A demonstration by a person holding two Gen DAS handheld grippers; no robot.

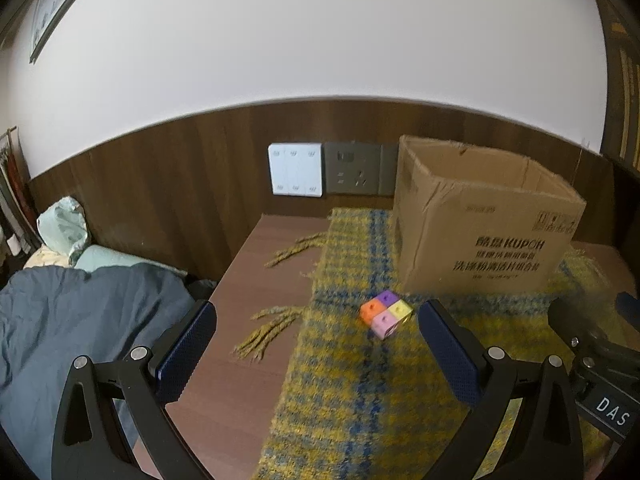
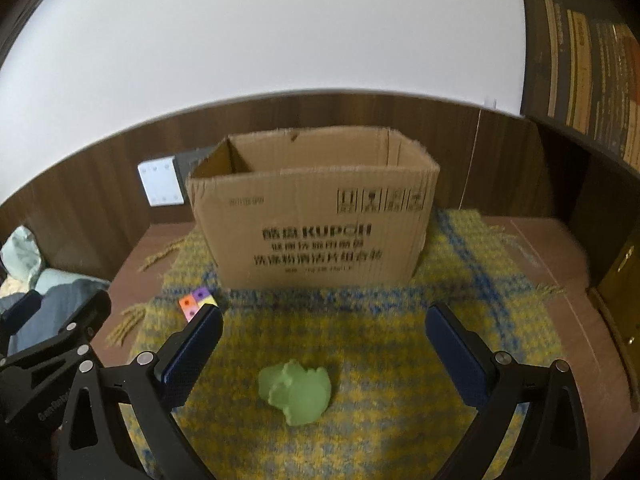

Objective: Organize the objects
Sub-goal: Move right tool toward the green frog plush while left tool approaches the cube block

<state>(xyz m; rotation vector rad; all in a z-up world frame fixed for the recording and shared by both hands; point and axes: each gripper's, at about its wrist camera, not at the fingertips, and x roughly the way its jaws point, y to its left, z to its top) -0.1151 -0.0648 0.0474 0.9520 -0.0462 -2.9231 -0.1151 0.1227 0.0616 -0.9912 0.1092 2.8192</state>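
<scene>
A block of orange, purple, yellow and pink cubes (image 1: 386, 313) lies on the yellow-and-blue cloth (image 1: 360, 380) in front of an open cardboard box (image 1: 480, 228). My left gripper (image 1: 318, 350) is open and empty, just short of the cubes. In the right wrist view a pale green toy figure (image 2: 296, 392) lies on the cloth (image 2: 380, 340), between and slightly below my open, empty right gripper (image 2: 324, 350). The box (image 2: 316, 224) stands behind it, and the cubes (image 2: 197, 303) show at the left by the left finger.
The cloth covers a brown table (image 1: 240, 340) against a wood-panelled wall with a white switch plate (image 1: 295, 169) and a grey socket (image 1: 352, 168). A bed with a blue quilt (image 1: 72, 320) lies left of the table. Bookshelves (image 2: 592, 60) stand at the right.
</scene>
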